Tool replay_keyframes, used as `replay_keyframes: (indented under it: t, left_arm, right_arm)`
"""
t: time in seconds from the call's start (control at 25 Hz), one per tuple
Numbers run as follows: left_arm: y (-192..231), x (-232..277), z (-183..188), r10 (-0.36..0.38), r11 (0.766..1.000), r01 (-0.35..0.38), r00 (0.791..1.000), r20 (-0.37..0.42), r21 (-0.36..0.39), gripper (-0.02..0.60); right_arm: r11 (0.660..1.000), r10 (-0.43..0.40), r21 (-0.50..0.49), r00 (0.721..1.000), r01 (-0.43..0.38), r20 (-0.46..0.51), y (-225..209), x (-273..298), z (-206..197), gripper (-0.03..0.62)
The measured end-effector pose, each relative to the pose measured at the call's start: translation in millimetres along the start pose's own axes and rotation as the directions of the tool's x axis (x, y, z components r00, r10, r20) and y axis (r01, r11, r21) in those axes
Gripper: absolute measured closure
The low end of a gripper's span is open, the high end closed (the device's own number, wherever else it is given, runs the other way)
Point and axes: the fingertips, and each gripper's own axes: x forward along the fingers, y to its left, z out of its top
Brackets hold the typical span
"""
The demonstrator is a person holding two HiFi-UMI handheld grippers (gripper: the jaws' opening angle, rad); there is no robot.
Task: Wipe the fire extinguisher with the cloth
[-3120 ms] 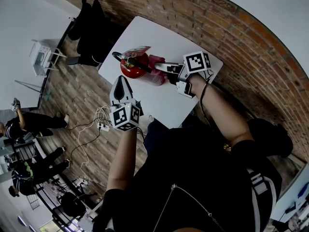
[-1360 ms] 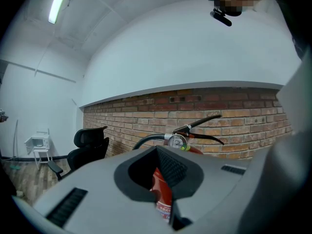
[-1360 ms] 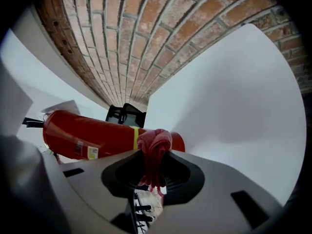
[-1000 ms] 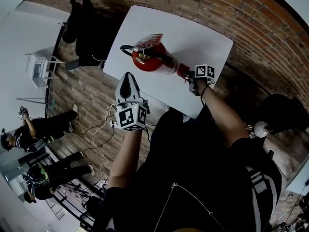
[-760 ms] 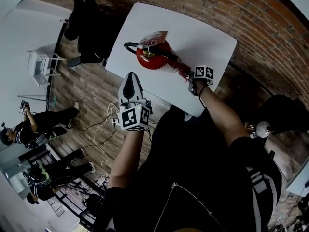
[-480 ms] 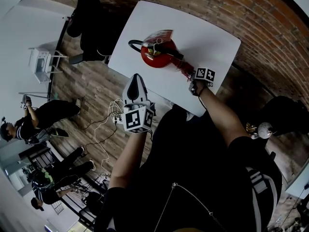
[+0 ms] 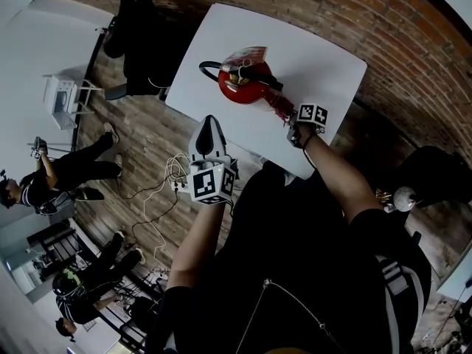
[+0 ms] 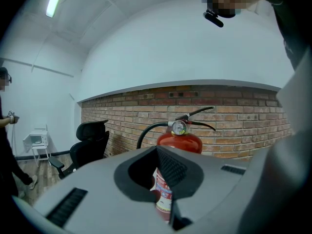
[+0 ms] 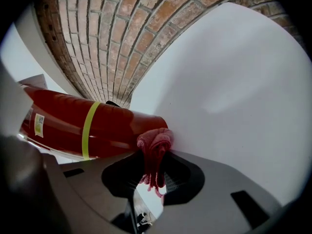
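A red fire extinguisher (image 7: 244,82) with black handle and hose stands upright on the white table (image 7: 317,43). My right gripper (image 7: 290,115) is shut on a red cloth (image 7: 280,107) and holds it against the extinguisher's lower right side. In the right gripper view the cloth (image 9: 155,150) bunches between the jaws of the right gripper (image 9: 151,179) and touches the bottom end of the red cylinder (image 9: 83,123). My left gripper (image 7: 209,122) hovers shut and empty off the table's near edge, short of the extinguisher (image 8: 178,143), which the left gripper (image 8: 165,199) faces.
A black office chair (image 7: 136,35) stands at the table's far left corner, also in the left gripper view (image 8: 90,140). A brick wall (image 7: 413,43) runs behind the table. Cables (image 7: 166,183) lie on the wood floor below my left gripper. People stand far left.
The right gripper has moved the cloth down from the extinguisher's upper body to its base. In the last second both grippers have barely moved; only the head view shifts slightly.
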Motion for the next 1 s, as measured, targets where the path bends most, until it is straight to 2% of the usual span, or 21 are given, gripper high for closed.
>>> replay_keyframes:
  t: [0.4, 1.0]
  left_arm:
    - [-9, 9, 3, -0.033, 0.999, 0.033, 0.999, 0.014, -0.014, 0.571]
    - [-24, 27, 10, -0.081, 0.996, 0.082, 0.996, 0.038, -0.028, 0.571]
  right_arm:
    - [0.999, 0.041, -0.02, 0.999, -0.041, 0.003, 33, -23, 10, 0.49]
    - [0.993, 0.116, 0.001, 0.993, -0.116, 0.02, 83, -59, 22, 0.49]
